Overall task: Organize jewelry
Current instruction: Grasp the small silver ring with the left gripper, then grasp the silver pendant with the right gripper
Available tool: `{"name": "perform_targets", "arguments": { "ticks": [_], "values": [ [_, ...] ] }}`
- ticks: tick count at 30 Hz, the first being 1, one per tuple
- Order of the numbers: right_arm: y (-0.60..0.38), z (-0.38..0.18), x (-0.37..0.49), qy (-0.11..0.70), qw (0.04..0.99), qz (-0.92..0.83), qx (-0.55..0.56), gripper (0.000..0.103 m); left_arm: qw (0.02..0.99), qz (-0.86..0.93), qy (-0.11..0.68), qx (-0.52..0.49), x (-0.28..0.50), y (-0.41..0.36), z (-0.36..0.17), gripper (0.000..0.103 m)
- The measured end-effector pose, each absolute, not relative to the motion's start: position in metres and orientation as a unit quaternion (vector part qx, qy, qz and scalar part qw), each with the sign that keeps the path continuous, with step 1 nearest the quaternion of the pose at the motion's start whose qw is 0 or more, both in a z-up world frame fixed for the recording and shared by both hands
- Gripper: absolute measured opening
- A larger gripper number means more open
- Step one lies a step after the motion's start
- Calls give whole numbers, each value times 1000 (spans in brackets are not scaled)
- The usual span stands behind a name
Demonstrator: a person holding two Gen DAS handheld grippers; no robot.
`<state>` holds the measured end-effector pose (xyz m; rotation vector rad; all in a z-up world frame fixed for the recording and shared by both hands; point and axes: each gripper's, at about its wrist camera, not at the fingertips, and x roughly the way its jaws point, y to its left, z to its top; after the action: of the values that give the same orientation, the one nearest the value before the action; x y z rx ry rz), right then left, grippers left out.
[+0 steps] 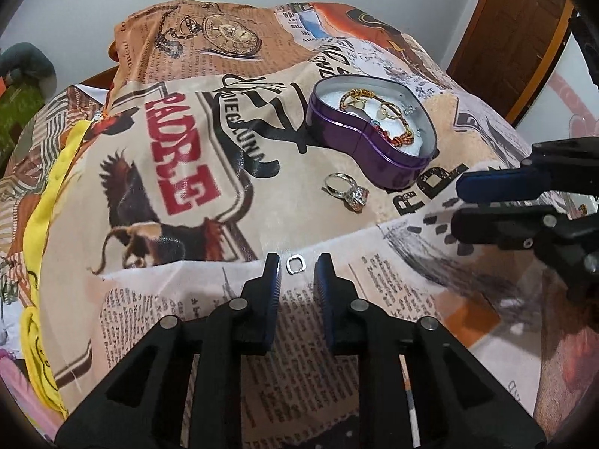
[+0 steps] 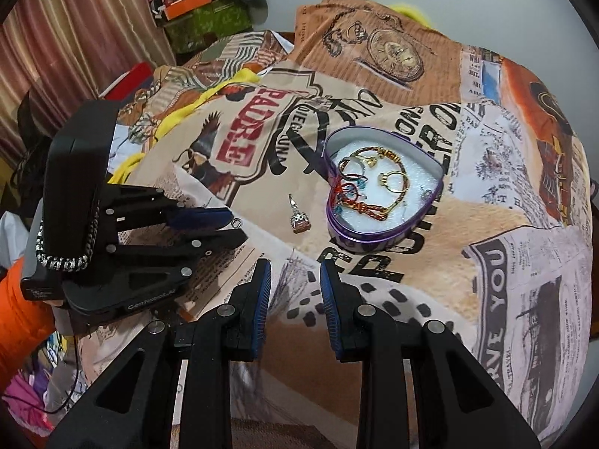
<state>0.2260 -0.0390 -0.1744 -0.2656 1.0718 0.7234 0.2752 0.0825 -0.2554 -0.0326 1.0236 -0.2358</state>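
A purple heart-shaped tin [image 1: 348, 138] [image 2: 359, 241] lies open on the printed cloth, holding gold bracelets and rings on white foam. A silver ring with a large stone [image 1: 346, 189] [image 2: 298, 215] lies on the cloth just in front of the tin. A small silver ring [image 1: 295, 263] [image 2: 236, 223] lies between the tips of my left gripper [image 1: 297, 267] [image 2: 236, 226], which is open around it and low over the cloth. My right gripper [image 2: 295, 273] [image 1: 458, 200] is open and empty, in front of the tin.
The printed cloth [image 1: 179, 138] covers a mound with folds. A yellow garment [image 1: 41, 247] lies at its left edge. Boxes and clutter [image 2: 202, 11] stand by a curtain at the back left. A wooden door [image 1: 513, 37] is at the right.
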Motion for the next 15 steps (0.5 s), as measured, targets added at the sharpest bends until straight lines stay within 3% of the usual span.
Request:
{"name": "perform_targets", "arguments": {
  "ticks": [4, 15],
  "values": [
    [-32, -178, 228, 502, 786, 336, -130, 24, 869, -108, 482, -16, 274, 86, -257, 8],
    [-7, -194, 238, 515, 776, 324, -164, 24, 876, -110, 468, -46, 258, 104, -249, 8]
  ]
}}
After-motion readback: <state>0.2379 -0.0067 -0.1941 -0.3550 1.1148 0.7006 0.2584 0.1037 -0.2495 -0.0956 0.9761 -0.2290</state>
